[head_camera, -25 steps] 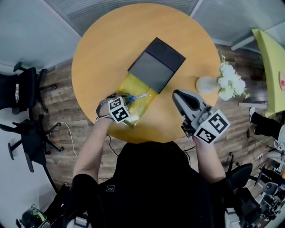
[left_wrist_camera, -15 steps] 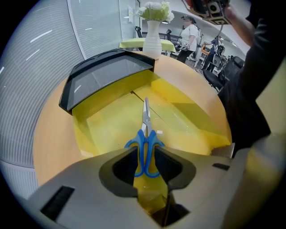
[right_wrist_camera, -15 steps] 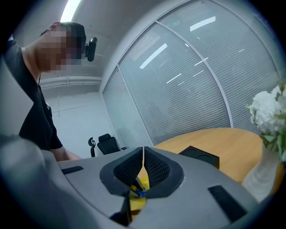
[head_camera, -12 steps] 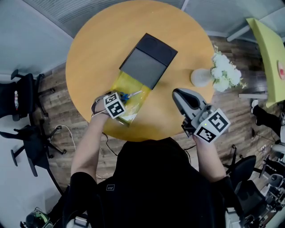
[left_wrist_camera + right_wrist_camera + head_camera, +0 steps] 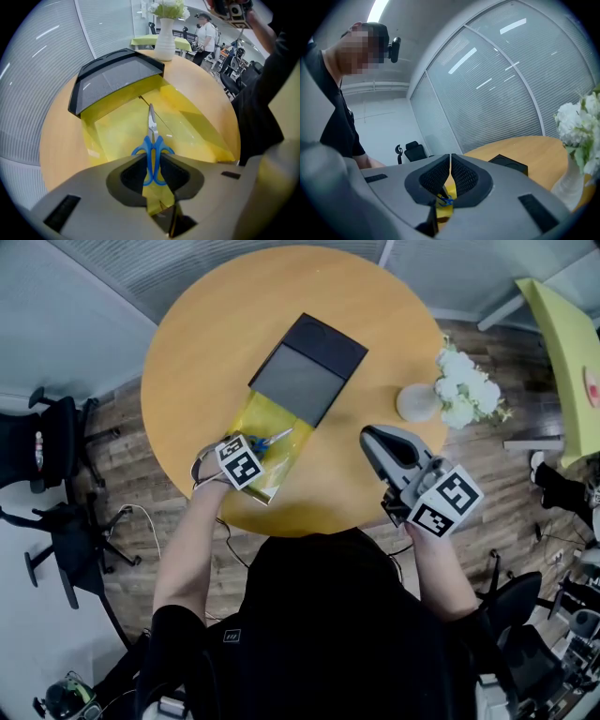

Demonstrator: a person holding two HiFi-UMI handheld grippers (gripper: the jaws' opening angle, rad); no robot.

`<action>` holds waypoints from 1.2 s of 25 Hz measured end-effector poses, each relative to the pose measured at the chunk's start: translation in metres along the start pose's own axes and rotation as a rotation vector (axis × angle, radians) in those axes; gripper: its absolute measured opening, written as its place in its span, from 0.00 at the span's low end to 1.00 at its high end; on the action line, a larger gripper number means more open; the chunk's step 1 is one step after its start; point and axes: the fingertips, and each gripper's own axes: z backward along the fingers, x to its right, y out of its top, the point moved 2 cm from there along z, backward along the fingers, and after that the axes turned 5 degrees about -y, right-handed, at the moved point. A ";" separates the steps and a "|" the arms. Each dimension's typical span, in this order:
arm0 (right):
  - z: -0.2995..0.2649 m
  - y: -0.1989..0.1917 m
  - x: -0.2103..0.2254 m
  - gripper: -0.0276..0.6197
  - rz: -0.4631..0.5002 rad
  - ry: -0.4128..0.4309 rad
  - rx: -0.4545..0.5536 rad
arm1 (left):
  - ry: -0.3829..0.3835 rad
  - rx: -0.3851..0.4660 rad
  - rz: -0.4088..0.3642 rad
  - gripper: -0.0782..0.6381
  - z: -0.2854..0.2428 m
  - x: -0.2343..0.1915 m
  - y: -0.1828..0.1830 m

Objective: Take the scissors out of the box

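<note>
Your left gripper (image 5: pixel 152 161) has just been closing its jaws. It points steeply down, and the pads look seated on the blue plastic loops of the scissors (image 5: pixel 152 140). They lie flat in the glossy yellow box tray (image 5: pixel 112 131), long axis running away from you, steel blades toward the matt black sleeve (image 5: pixel 117 77). Right gripper (image 5: pixel 450 161) is well off to the right, jaws nearly together, empty.

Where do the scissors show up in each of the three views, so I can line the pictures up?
Head view: scissors left of centre, in the yellow box tray.
Left gripper view: scissors low centre, blue handles nearest, blade pointing away.
Right gripper view: scissors bottom centre, only a scrap of blue handle.
Shared landmark: the white flowers.
</note>
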 end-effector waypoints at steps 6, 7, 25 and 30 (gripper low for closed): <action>-0.007 0.004 -0.009 0.10 0.009 0.068 0.006 | 0.051 0.075 0.094 0.24 0.032 0.010 -0.001; -0.010 0.006 -0.012 0.10 0.013 0.081 0.007 | 0.059 0.092 0.110 0.24 0.038 0.012 -0.002; -0.058 0.032 -0.063 0.10 0.099 0.257 0.005 | 0.248 0.457 0.397 0.24 0.163 0.022 -0.009; -0.060 0.045 -0.069 0.10 0.132 0.258 0.020 | 0.280 0.585 0.464 0.24 0.200 0.020 -0.007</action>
